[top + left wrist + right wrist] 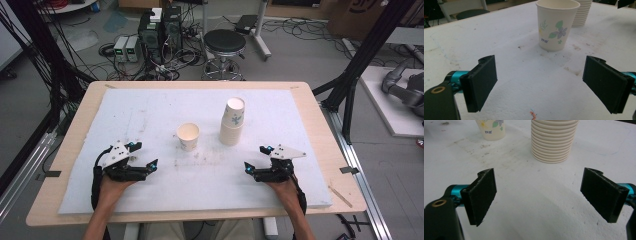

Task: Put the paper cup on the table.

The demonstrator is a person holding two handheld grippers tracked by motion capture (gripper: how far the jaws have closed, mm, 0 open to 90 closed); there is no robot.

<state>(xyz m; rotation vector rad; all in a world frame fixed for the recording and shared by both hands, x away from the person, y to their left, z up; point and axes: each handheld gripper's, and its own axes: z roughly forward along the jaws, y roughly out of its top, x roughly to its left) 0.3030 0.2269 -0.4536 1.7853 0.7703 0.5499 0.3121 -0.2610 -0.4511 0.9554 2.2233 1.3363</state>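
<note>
A single white paper cup (188, 136) with a flower print stands upright near the middle of the white foam board (150, 110). To its right stands a tall stack of the same cups (232, 122). My left gripper (145, 155) rests on the board in front and left of the single cup, open and holding nothing. In the left gripper view the cup (555, 25) is ahead of the wide-apart jaws (540, 85), with the stack (581, 12) behind it. My right gripper (256, 158) rests open in front and right of the stack (554, 140); the single cup (491, 128) shows at upper left.
The foam board lies on a wooden table (320, 130) and is stained around the cups. Behind the table's far edge stand a black stool (225, 45) and computer boxes with cables (160, 32) on the floor. Black frame posts (360, 55) flank the table.
</note>
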